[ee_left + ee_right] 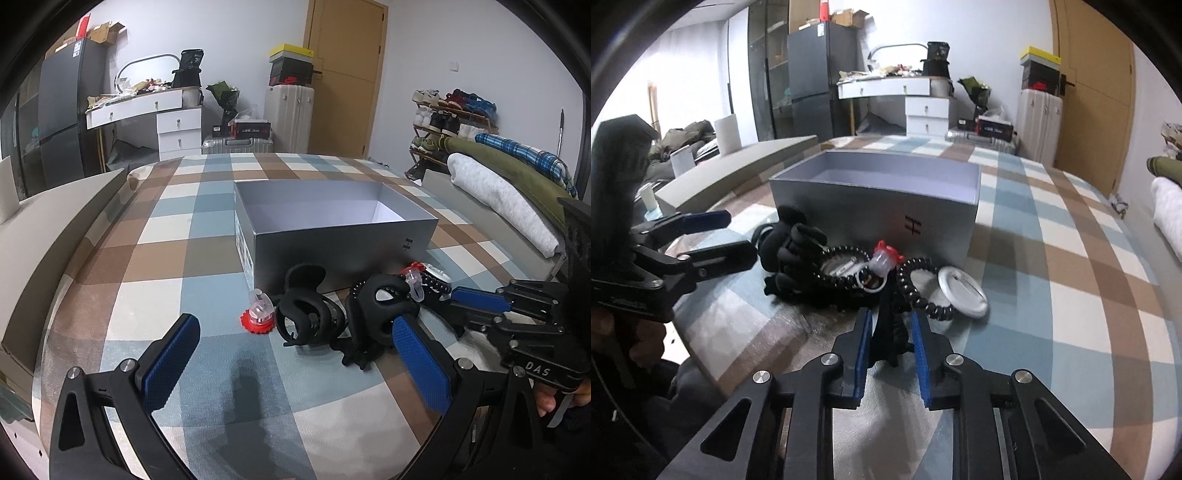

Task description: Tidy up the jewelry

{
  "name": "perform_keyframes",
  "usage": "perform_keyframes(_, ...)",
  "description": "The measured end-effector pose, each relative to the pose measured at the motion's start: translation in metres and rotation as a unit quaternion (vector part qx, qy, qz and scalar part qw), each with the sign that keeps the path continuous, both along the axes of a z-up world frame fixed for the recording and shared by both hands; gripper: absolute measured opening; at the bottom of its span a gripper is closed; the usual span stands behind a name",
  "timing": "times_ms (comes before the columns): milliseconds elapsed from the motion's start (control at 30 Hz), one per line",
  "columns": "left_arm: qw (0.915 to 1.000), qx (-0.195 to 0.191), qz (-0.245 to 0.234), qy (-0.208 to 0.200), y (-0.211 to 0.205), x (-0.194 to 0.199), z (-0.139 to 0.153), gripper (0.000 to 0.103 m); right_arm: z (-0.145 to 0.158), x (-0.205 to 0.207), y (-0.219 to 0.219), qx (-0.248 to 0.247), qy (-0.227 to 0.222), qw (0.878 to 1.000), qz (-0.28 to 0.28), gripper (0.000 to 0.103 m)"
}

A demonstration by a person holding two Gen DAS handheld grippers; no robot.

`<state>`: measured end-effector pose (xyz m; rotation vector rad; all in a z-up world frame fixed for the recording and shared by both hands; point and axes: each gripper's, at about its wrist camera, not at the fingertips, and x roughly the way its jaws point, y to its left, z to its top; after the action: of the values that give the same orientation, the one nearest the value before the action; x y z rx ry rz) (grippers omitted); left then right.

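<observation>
A grey open box (pixel 332 236) stands on the checked bedspread; it also shows in the right wrist view (pixel 879 206). In front of it lie black claw hair clips (pixel 306 314), a toy ring with a red flower base (pixel 258 317), a second toy ring (pixel 882 262), black spiral hair ties (pixel 916 288) and a round white badge (pixel 964 288). My left gripper (pixel 299 347) is open just short of the clips. My right gripper (pixel 892 325) has its fingers narrowed around a black hair accessory (pixel 886 317) at the pile's near edge; I cannot tell if the pads press it.
The bed has a raised grey rail (pixel 66 229) on the left and folded blankets (pixel 509 184) on the right. Behind are a white dresser (pixel 166 114), suitcases (pixel 288 118), a shoe rack (pixel 450 118) and a wooden door (pixel 347 74).
</observation>
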<state>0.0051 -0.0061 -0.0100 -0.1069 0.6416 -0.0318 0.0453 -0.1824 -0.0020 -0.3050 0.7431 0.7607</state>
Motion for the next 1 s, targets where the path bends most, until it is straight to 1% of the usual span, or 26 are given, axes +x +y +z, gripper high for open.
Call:
perform_keyframes(33, 1.0, 0.0, 0.001, 0.0, 0.001, 0.0, 0.0, 0.102, 0.001, -0.001, 0.0, 0.003, -0.002, 1.0, 0.001, 0.008)
perform_keyframes(67, 1.0, -0.001, 0.001, 0.0, 0.001, 0.0, 0.0, 0.102, 0.003, -0.001, -0.001, 0.008, -0.002, 1.0, 0.003, 0.002)
perform_keyframes(133, 1.0, -0.002, 0.001, 0.001, 0.002, 0.0, -0.001, 0.102, 0.008, -0.002, -0.003, 0.022, -0.005, 1.0, 0.004, 0.002)
perform_keyframes(233, 1.0, -0.001, 0.002, 0.002, 0.002, 0.0, -0.001, 0.102, 0.007, 0.0, -0.003, 0.019, 0.001, 1.0, 0.008, 0.002)
perform_keyframes(300, 1.0, -0.001, 0.001, 0.002, 0.003, 0.0, -0.002, 0.102, 0.001, 0.005, -0.004, 0.022, 0.023, 0.999, 0.006, 0.005)
perform_keyframes(333, 1.0, -0.001, 0.001, 0.003, 0.003, 0.0, -0.002, 0.102, -0.001, 0.006, -0.005, 0.023, 0.029, 0.999, 0.006, 0.005)
perform_keyframes(433, 1.0, -0.001, 0.002, 0.004, 0.003, 0.0, -0.002, 0.102, -0.002, 0.006, -0.004, 0.022, 0.029, 0.999, 0.003, 0.007)
perform_keyframes(467, 1.0, -0.001, 0.002, 0.004, 0.003, 0.001, -0.003, 0.102, -0.002, 0.006, -0.004, 0.023, 0.034, 0.999, 0.005, 0.012)
perform_keyframes(500, 1.0, -0.001, 0.002, 0.005, 0.003, 0.001, -0.004, 0.102, -0.003, 0.007, -0.003, 0.028, 0.042, 0.999, 0.008, 0.02)
perform_keyframes(533, 1.0, -0.001, 0.001, 0.007, 0.003, 0.001, -0.004, 0.102, -0.003, 0.006, -0.003, 0.028, 0.042, 0.999, 0.008, 0.022)
perform_keyframes(633, 1.0, 0.001, 0.0, 0.007, 0.002, 0.001, -0.004, 0.102, -0.005, 0.01, 0.001, 0.021, 0.038, 0.999, -0.003, 0.025)
perform_keyframes(700, 1.0, 0.003, -0.001, 0.006, 0.001, 0.0, -0.004, 0.102, -0.005, 0.017, -0.001, 0.031, 0.064, 0.997, -0.02, 0.027)
perform_keyframes(733, 1.0, 0.003, 0.0, 0.006, 0.001, 0.0, -0.004, 0.102, -0.003, 0.017, -0.003, 0.032, 0.064, 0.997, -0.026, 0.027)
perform_keyframes(767, 1.0, 0.002, -0.001, 0.006, 0.001, 0.001, -0.004, 0.102, 0.001, 0.014, -0.004, 0.029, 0.049, 0.998, -0.028, 0.027)
perform_keyframes(833, 1.0, 0.002, -0.001, 0.008, 0.001, 0.001, -0.004, 0.102, 0.005, 0.01, -0.007, 0.029, 0.026, 0.999, -0.028, 0.031)
perform_keyframes(900, 1.0, 0.004, -0.001, 0.009, 0.0, 0.001, -0.005, 0.102, 0.005, 0.013, -0.008, 0.041, 0.041, 0.998, -0.022, 0.033)
perform_keyframes(1000, 0.9999, 0.006, -0.001, 0.009, 0.0, 0.001, -0.004, 0.102, 0.002, 0.018, -0.001, 0.042, 0.049, 0.998, -0.012, 0.034)
